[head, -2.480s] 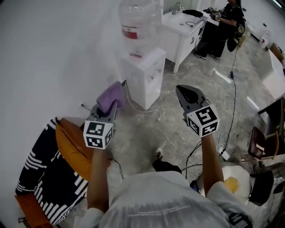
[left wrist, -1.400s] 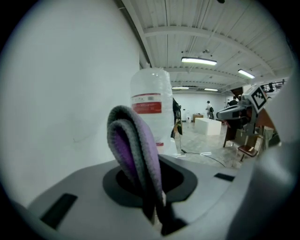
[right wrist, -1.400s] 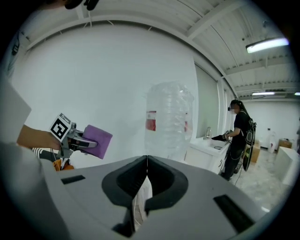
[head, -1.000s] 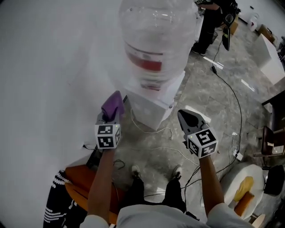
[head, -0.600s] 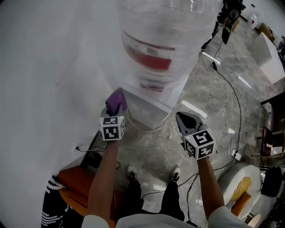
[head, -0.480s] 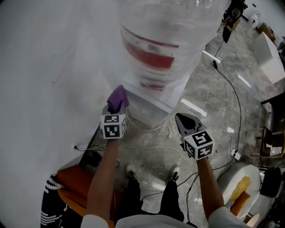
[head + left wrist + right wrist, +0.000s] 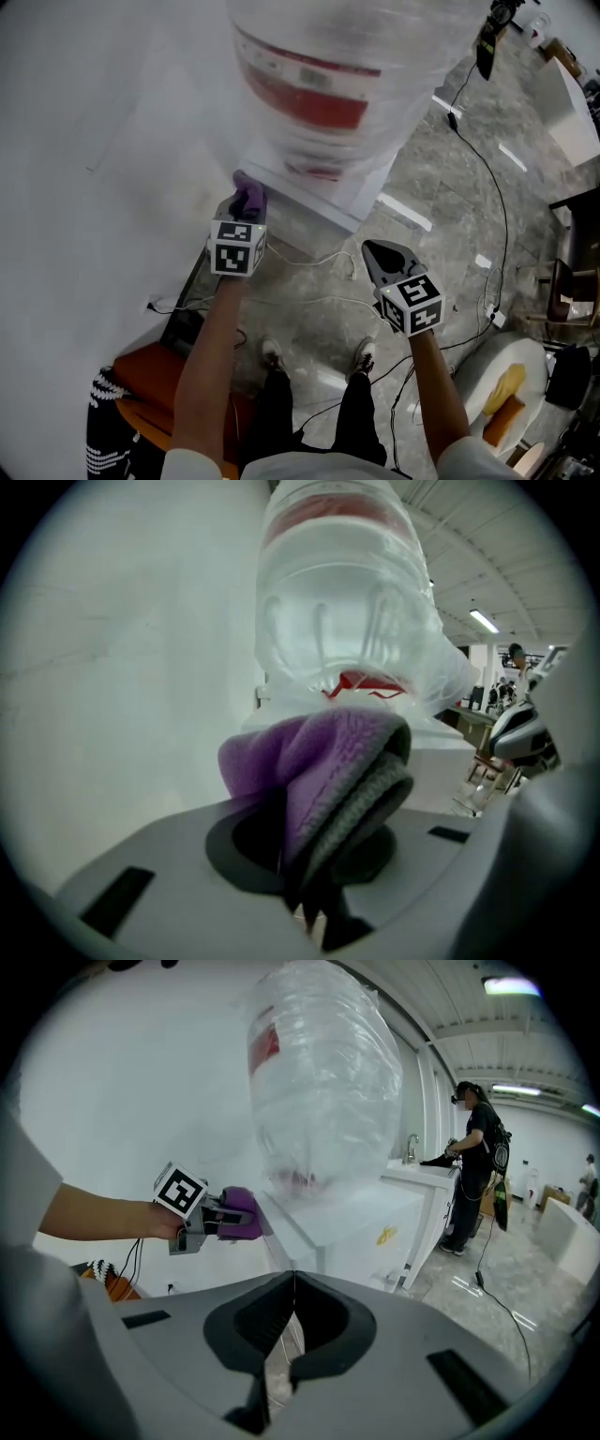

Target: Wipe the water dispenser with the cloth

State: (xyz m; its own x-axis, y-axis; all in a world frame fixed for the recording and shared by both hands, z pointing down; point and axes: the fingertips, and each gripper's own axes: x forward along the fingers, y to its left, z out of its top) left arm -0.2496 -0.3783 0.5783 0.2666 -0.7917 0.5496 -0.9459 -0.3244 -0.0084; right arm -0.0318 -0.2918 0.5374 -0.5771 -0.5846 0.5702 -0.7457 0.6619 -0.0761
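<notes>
A white water dispenser (image 7: 319, 192) stands against the wall with a big clear bottle (image 7: 337, 75) on top. My left gripper (image 7: 246, 208) is shut on a folded purple cloth (image 7: 249, 194), and the cloth sits at the dispenser's top left corner. The same cloth (image 7: 319, 761) fills the left gripper view, bunched between the jaws just before the bottle (image 7: 342, 621). My right gripper (image 7: 382, 255) hangs shut and empty to the right, short of the dispenser's front. From the right gripper view the cloth (image 7: 239, 1213) touches the cabinet's top edge (image 7: 281, 1222).
White cables (image 7: 328, 267) trail over the grey floor below the dispenser. An orange seat (image 7: 155, 375) sits at the lower left by the wall. A person (image 7: 476, 1162) stands at a white counter (image 7: 422, 1180) far behind. Another cable (image 7: 483, 131) runs across the floor at right.
I have come close to the dispenser, so the bottle now fills the top of the head view. My left gripper carried the cloth forward to the dispenser's top corner. The right gripper stayed shut.
</notes>
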